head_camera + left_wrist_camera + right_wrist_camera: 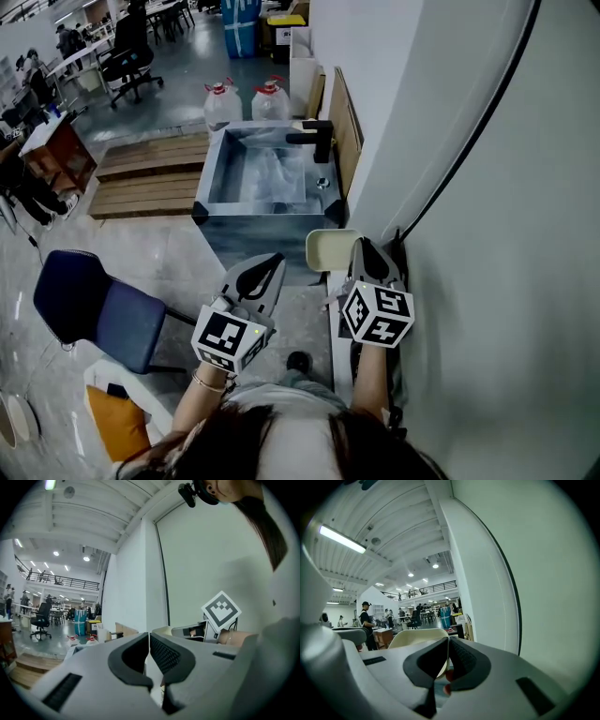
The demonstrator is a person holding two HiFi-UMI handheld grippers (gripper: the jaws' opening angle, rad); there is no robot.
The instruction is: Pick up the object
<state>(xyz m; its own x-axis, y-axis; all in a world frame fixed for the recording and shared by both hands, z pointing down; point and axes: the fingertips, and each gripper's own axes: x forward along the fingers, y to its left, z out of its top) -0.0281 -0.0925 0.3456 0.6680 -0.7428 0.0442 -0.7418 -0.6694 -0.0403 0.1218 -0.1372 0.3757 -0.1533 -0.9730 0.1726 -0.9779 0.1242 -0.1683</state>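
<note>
A cream plate (328, 249) is held up in the air in front of the sink, and its rim runs into my right gripper (362, 247), which is shut on it. In the right gripper view the plate (417, 638) shows behind the left jaw, with its edge pinched where the two jaws of the right gripper (448, 641) meet. My left gripper (273, 263) hangs a little to the left of the plate, apart from it, jaws together with nothing between them. The left gripper view shows that left gripper (149, 637) shut, with the right gripper's marker cube (221, 609) off to the right.
A metal sink (214, 178) with a black faucet (314, 139) stands ahead. Two water bottles (222, 99) sit behind it and wooden pallets (150, 173) lie to its left. A blue chair (94, 309) is at the lower left. A white wall (487, 234) fills the right.
</note>
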